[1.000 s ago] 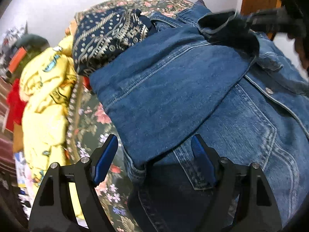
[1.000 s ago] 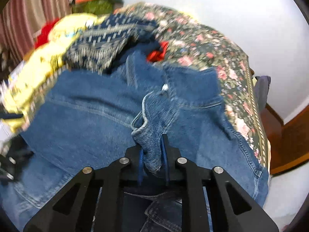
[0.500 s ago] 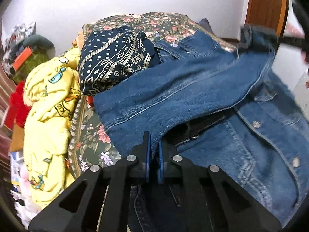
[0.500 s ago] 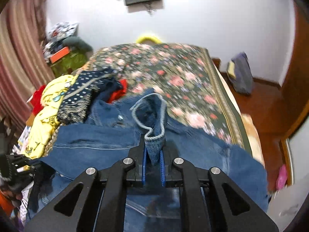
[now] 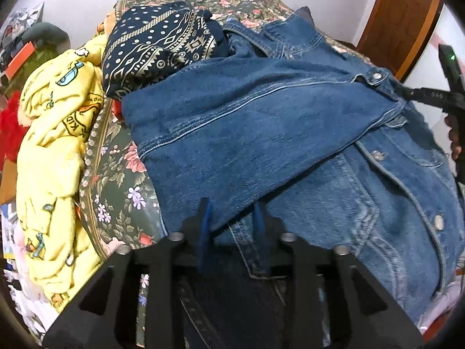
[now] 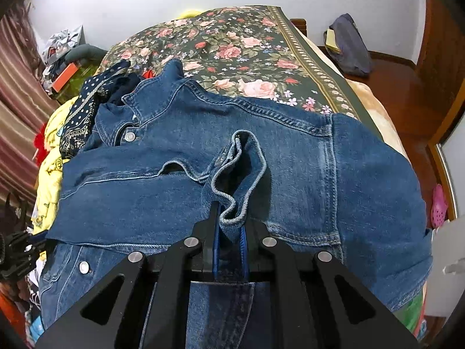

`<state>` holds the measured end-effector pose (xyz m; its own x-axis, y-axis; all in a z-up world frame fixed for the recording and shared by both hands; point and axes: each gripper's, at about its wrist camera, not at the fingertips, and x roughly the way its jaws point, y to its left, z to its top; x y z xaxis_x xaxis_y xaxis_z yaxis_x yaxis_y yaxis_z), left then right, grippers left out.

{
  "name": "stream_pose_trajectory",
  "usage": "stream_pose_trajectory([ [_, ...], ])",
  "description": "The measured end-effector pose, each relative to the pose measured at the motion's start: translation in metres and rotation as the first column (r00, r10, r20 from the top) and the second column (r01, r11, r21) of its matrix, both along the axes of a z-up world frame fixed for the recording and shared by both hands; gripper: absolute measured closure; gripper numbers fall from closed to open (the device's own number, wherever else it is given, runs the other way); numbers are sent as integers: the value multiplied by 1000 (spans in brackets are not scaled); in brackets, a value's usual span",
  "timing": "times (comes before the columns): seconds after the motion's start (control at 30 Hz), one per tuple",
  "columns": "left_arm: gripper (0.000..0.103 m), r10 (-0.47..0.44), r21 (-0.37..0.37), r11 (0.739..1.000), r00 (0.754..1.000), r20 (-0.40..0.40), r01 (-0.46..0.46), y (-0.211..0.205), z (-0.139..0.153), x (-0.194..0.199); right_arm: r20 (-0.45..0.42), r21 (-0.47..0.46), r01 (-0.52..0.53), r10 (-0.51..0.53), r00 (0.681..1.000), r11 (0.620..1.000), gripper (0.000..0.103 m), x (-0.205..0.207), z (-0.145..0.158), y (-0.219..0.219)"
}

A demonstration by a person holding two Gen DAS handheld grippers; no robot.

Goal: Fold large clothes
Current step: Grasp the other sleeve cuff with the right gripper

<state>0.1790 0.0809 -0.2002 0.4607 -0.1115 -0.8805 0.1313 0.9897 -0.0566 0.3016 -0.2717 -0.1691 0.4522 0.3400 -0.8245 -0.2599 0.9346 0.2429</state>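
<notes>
A blue denim jacket (image 5: 290, 133) lies spread on the floral bed, with one sleeve folded across its front. My left gripper (image 5: 232, 218) stands partly open around the sleeve's near edge, its blue pads a little apart with denim between them. My right gripper (image 6: 229, 229) is shut on the sleeve cuff (image 6: 238, 174), which bunches up above the pads. The jacket also fills the right wrist view (image 6: 290, 145). The right gripper's body shows at the right edge of the left wrist view (image 5: 447, 87).
A navy patterned cloth (image 5: 162, 46) and a yellow printed garment (image 5: 58, 133) lie left of the jacket. The floral bedspread (image 6: 232, 46) stretches beyond it. A dark bag (image 6: 348, 43) sits on the wooden floor at right. Cluttered shelves stand at far left.
The left gripper went from wide open to shut on the sleeve edge, then eased partly open. The right gripper carried the cuff across and lowered it onto the jacket.
</notes>
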Motion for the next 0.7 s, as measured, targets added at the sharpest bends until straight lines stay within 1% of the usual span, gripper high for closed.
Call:
stream_pose_trajectory([
  [0.03, 60, -4, 1, 1000, 1000, 9, 4, -1, 4, -2, 8, -13, 10, -10, 1000, 1000, 88, -1, 2, -2],
  [0.13, 49, -14, 22, 1000, 998, 57, 13, -4, 22, -6, 33, -58, 39, -38, 999, 998, 86, -7, 11, -10],
  [0.17, 44, -13, 25, 1000, 997, 74, 11, -5, 29, -6, 38, -59, 42, -40, 998, 997, 85, -9, 15, -13],
  [0.2, 41, -6, 28, 1000, 996, 93, 4, -6, 37, -5, 43, -56, 47, -44, 998, 997, 83, -10, 19, -17],
  [0.23, 37, 0, 30, 1000, 994, 107, -4, -6, 43, -3, 54, -49, 59, -57, 997, 997, 75, -13, 25, -23],
  [0.27, 36, 11, 31, 999, 992, 128, -15, -7, 51, 0, 72, -39, 80, -77, 994, 996, 69, -16, 33, -30],
  [0.33, 34, 24, 28, 999, 987, 162, -29, -8, 63, 8, 121, -17, 130, -127, 985, 991, 40, -22, 46, -43],
  [0.37, 34, 30, 26, 999, 984, 177, -36, -9, 69, 13, 158, -9, 170, -167, 973, 985, 35, -28, 55, -54],
  [0.4, 33, 40, 25, 999, 980, 193, -46, -11, 75, 20, 179, -8, 195, -190, 965, 981, 27, -31, 61, -61],
  [0.43, 31, 45, 23, 998, 978, 202, -51, -12, 79, 26, 196, -7, 223, -217, 956, 975, 23, -34, 67, -72],
  [0.5, 30, 56, 15, 998, 975, 216, -60, -17, 86, 40, 204, 3, 260, -255, 945, 966, 21, -40, 75, -92],
  [0.57, 30, 60, 1, 998, 973, 221, -62, -24, 90, 52, 186, 27, 296, -296, 937, 955, 21, -45, 75, -113],
  [0.63, 30, 62, -9, 998, 973, 221, -61, -33, 91, 63, 154, 51, 325, -329, 932, 944, 21, -48, 69, -129],
  [0.7, 30, 59, -18, 998, 976, 208, -56, -42, 87, 74, 93, 78, 364, -370, 924, 928, 21, -50, 55, -149],
])
